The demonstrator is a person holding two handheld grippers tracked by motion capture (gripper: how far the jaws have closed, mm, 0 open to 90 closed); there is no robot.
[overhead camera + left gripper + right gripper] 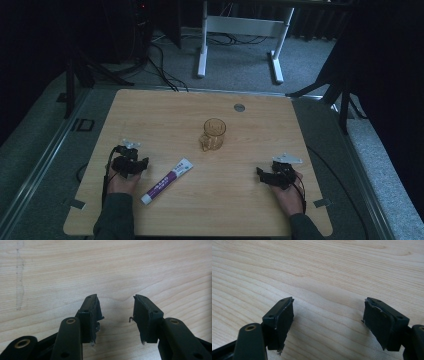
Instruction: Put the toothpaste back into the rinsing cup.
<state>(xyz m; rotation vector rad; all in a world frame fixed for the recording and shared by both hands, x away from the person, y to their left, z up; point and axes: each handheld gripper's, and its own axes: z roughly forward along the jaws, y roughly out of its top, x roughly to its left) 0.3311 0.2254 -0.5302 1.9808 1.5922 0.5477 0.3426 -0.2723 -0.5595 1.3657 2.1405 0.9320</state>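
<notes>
Quick headcount: one tabletop (150, 110), light wood. On it sits one tube (166, 181), white and purple, at about 7 o'clock from the middle. One glass mug (213, 134), amber and see-through, roughly dead center, maybe a touch toward 12. One small grey round disc (239, 107) set in the wood up at 12 o'clock. Two tongs: the left one (131, 161) at 8 o'clock, the right one (272, 174) at 4 o'clock, each with two black jaws standing apart, nothing between them. Two hands, one on each. Past the far edge, one white desk frame (240, 30) with two legs on the floor.
</notes>
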